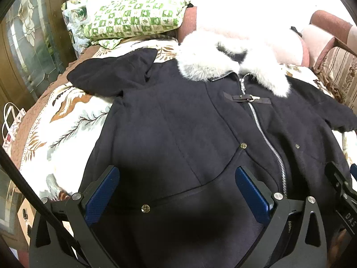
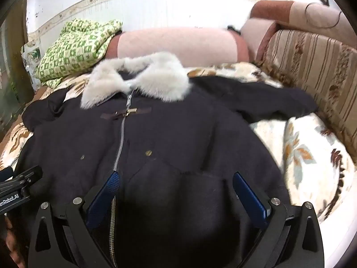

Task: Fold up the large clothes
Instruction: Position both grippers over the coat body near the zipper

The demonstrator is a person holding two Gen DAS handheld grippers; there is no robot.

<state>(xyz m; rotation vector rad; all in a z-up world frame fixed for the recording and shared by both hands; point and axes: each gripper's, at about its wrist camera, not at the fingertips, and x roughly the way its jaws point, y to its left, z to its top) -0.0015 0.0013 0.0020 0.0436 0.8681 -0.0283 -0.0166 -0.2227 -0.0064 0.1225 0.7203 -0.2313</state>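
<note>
Hovering over the near hem of the coat (image 1: pixel 178 116), both claws gaping and empty.
Coat runs near-to-far, collar (image 2: pixel 136 78) farthest; left claw (image 1: pixel 177 192) nearer left sleeve (image 1: pixel 111 73), right claw (image 2: pixel 176 192) nearer right sleeve (image 2: pixel 267 98).

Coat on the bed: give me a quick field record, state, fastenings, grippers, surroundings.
garment: dark coat, front up, spread flat on floral bedspread
collar: white fur collar, at far end
zipper: silver zipper, closed up to the collar
toggle strap: toggle strap fastened across the zipper
sleeves: both lying out to the sides
left gripper: left gripper open, over the coat's lower front, holding nothing
right gripper: right gripper open, over the coat's lower front, holding nothing
nearby: green patterned pillow, pink bolster
fold state: not yet folded
</note>
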